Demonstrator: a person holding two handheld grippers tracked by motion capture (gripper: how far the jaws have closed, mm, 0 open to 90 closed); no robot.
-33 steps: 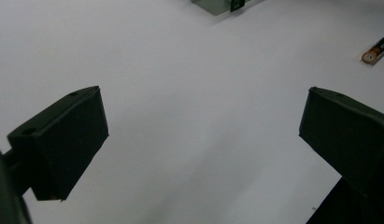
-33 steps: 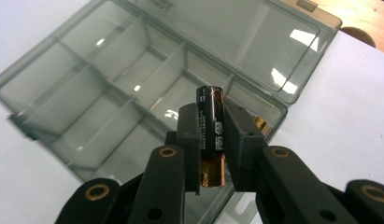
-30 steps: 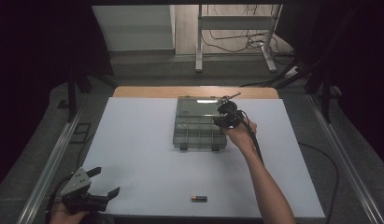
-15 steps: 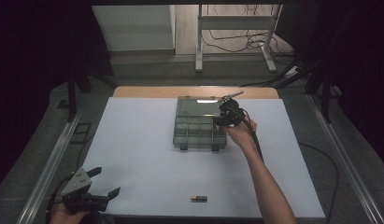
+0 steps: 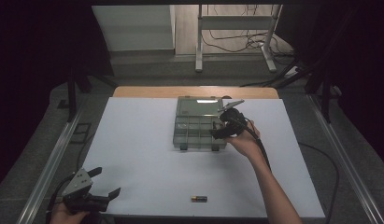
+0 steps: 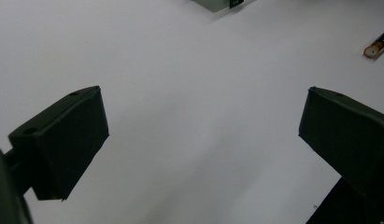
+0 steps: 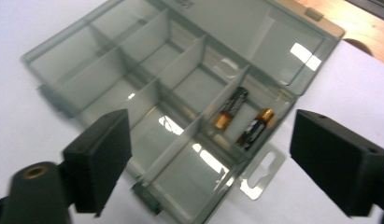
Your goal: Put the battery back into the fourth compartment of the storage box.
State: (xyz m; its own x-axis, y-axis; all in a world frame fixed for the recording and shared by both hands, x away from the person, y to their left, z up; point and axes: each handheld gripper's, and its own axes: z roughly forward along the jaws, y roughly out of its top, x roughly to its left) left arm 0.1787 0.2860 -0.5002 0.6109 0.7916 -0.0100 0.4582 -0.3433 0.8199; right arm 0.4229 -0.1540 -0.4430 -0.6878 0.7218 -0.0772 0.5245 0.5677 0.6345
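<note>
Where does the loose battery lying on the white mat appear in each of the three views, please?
High view: loose battery near the mat's front edge, centre.
Left gripper view: at the upper right edge, beyond the open jaws.
Right gripper view: not in this picture; the two batteries there lie inside the case.
Shared landmark: the grey compartment case.

The table (image 5: 133, 154) carries a white sheet covering most of its top; a strip of bare wood shows along the far edge. A clear plastic compartment box (image 5: 197, 124) lies open on the sheet, right of centre toward the far edge. Two batteries (image 7: 241, 116) lie side by side in one of its compartments. A single battery (image 5: 199, 199) lies directly on the sheet near the near edge, well apart from the box.
</note>
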